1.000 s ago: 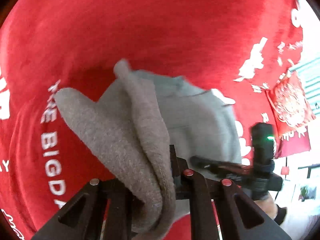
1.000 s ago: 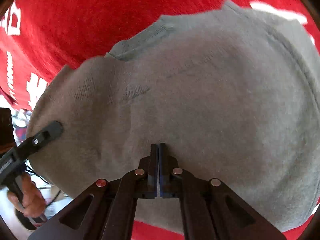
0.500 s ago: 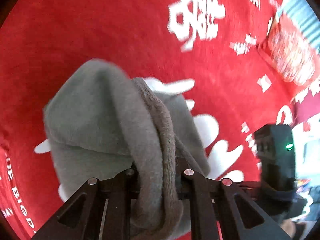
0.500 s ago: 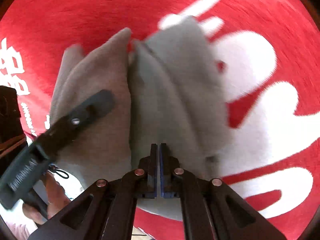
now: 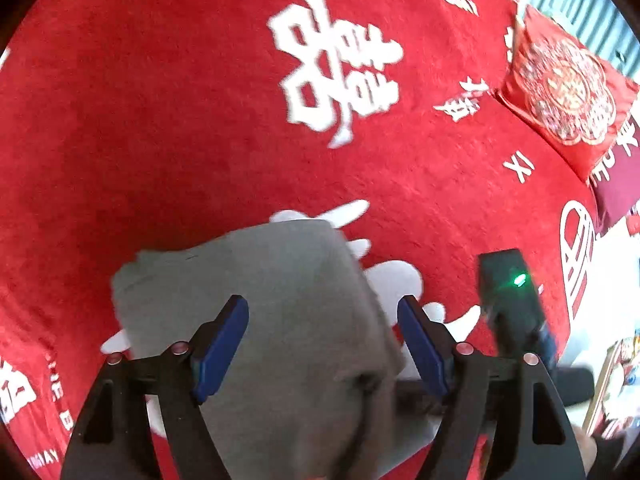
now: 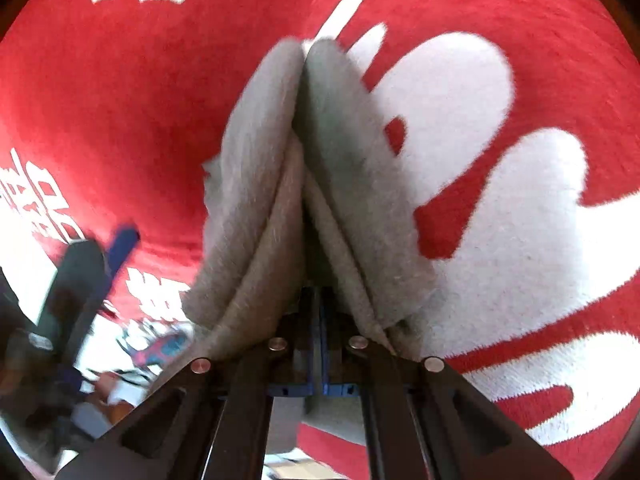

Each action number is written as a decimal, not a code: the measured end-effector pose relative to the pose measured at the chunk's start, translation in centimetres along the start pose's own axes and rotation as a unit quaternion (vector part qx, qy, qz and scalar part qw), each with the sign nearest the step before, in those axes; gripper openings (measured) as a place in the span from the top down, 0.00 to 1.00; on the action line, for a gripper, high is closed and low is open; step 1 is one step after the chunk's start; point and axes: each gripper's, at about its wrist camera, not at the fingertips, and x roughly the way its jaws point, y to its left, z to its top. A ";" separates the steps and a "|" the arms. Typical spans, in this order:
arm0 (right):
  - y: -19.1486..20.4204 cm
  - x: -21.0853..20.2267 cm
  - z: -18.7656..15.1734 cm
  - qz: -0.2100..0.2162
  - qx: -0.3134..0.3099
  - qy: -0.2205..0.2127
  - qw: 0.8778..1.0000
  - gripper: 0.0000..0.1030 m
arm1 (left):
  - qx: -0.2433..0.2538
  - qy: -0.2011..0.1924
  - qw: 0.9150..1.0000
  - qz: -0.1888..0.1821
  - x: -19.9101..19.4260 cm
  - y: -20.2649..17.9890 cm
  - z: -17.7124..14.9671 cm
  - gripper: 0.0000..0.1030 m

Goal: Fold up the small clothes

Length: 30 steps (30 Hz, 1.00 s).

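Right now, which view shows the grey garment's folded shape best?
Left wrist: the grey garment lies there as one flat folded pad on the red blanket, between the open left gripper. Right wrist shows only bunched layers pinched in the right gripper.

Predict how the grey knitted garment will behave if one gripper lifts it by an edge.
The grey garment is probably floppy: it drapes in soft folds from the shut right gripper. It likely won't slip; its fuzzy knit should grip the red blanket. The left gripper is open.
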 end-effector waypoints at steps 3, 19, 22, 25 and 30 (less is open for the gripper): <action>-1.6 -1.4 0.7 0.060 0.058 -0.024 0.996 0.70 | -0.047 0.008 0.999 0.018 -1.6 4.0 -1.3 0.24; -0.1 -0.5 1.6 0.080 0.070 0.020 0.994 0.57 | -0.195 0.097 0.969 0.115 0.7 15.0 -10.3 0.24; 4.8 -0.3 1.6 -0.043 -0.042 0.024 0.998 0.85 | -0.191 0.091 0.970 0.119 0.5 14.5 -10.2 0.24; 7.9 -1.3 0.7 -0.067 -0.121 0.014 0.990 0.85 | -0.184 0.078 0.975 0.101 -0.3 13.9 -9.9 0.24; 5.8 -1.9 0.6 -0.108 -0.119 0.006 0.987 0.86 | -0.159 0.087 0.978 0.103 0.1 12.3 -10.1 0.24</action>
